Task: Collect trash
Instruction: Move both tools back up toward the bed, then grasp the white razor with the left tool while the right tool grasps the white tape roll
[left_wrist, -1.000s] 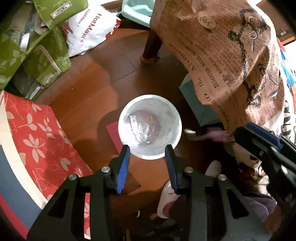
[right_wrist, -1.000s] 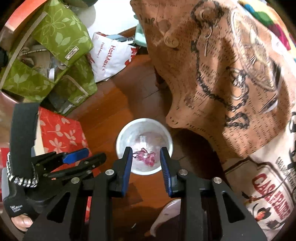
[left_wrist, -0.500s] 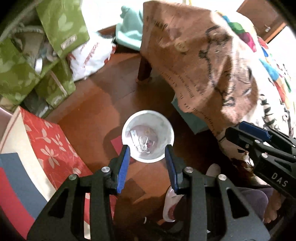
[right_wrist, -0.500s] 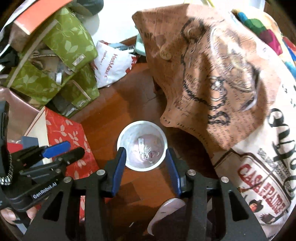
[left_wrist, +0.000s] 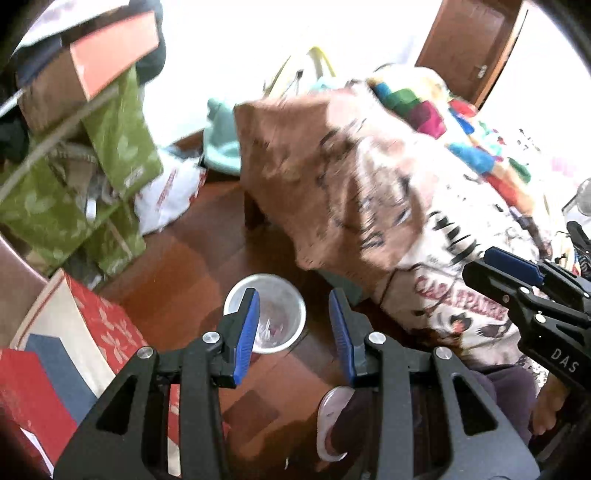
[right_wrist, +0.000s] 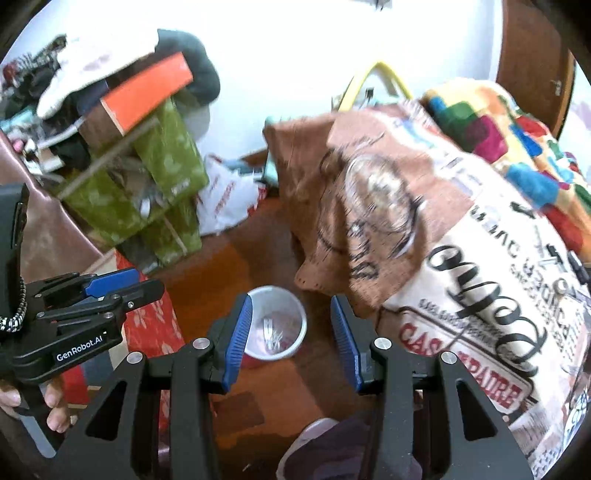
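A small white trash bin (left_wrist: 280, 314) stands on the wooden floor with wrappers inside; it also shows in the right wrist view (right_wrist: 282, 325). My left gripper (left_wrist: 294, 332) is open and empty, held high above the bin. My right gripper (right_wrist: 291, 339) is open and empty, also high above the bin. The right gripper shows at the right edge of the left wrist view (left_wrist: 517, 273). The left gripper shows at the left of the right wrist view (right_wrist: 92, 295).
A table draped in a printed brown and cream cloth (right_wrist: 424, 229) rises at the right. Green leaf-print bags (left_wrist: 74, 192), a white plastic bag (left_wrist: 166, 199) and red floral boxes (left_wrist: 92, 332) crowd the left. A slippered foot (left_wrist: 332, 417) is below.
Both grippers have risen away from the bin, which looks smaller. The right gripper opened and the pink wrapper it held is gone from between its fingers.
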